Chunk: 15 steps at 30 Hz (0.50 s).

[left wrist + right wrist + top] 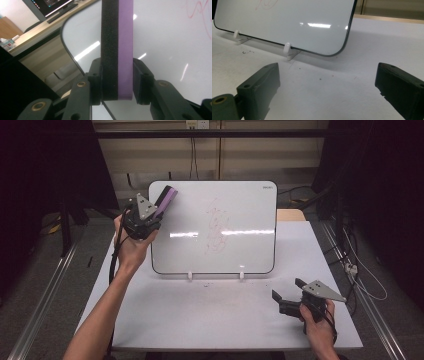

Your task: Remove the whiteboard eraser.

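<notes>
The left gripper (117, 80), clamped on a purple eraser (117, 47), nears the whiteboard (240, 250); flat felt contact should wipe the red scribble (216, 225) beyond its fingers. The right gripper (328, 87) rests agape.

Whiteboard (240, 220) stands tilted back on two white clip feet (287, 48), faint red scribbles near centre. Eraser (117, 50), purple with black felt layer, clamped between the left gripper (152, 217) jaws at the board's upper-left corner.
</notes>
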Each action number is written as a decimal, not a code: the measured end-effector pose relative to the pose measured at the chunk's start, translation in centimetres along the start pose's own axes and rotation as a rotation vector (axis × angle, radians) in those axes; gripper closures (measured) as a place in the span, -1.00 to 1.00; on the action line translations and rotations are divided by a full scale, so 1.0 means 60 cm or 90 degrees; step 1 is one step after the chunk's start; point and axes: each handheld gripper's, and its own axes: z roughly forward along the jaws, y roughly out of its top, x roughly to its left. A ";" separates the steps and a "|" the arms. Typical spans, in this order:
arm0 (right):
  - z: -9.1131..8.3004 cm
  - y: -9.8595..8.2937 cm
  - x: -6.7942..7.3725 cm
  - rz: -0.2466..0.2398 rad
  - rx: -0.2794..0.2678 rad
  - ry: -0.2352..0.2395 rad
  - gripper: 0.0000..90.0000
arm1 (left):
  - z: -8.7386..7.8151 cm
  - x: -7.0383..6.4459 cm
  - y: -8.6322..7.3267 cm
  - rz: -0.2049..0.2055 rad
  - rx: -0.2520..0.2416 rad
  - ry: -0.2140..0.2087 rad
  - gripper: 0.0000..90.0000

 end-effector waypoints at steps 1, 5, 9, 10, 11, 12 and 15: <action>-0.001 0.000 0.000 0.002 -0.001 0.000 -0.87 | -0.001 0.001 -0.002 -0.003 0.000 -0.004 0.44; -0.002 0.000 0.000 0.003 -0.004 -0.002 -0.87 | -0.008 0.004 -0.012 -0.032 -0.023 -0.018 0.44; 0.002 0.000 0.000 0.004 -0.004 -0.001 -0.87 | -0.013 -0.004 -0.027 -0.048 -0.031 -0.045 0.44; 0.003 0.000 0.001 0.007 -0.004 -0.001 -0.87 | -0.015 -0.008 -0.031 -0.050 -0.031 -0.049 0.44; 0.004 0.000 0.002 0.008 -0.005 0.001 -0.87 | -0.017 -0.013 -0.035 -0.049 -0.035 -0.051 0.44; 0.005 0.001 0.003 0.010 -0.007 0.000 -0.87 | -0.018 -0.016 -0.038 -0.047 -0.034 -0.056 0.44; 0.006 0.002 0.004 0.007 -0.011 0.003 -0.88 | -0.022 -0.025 -0.047 -0.055 -0.041 -0.065 0.44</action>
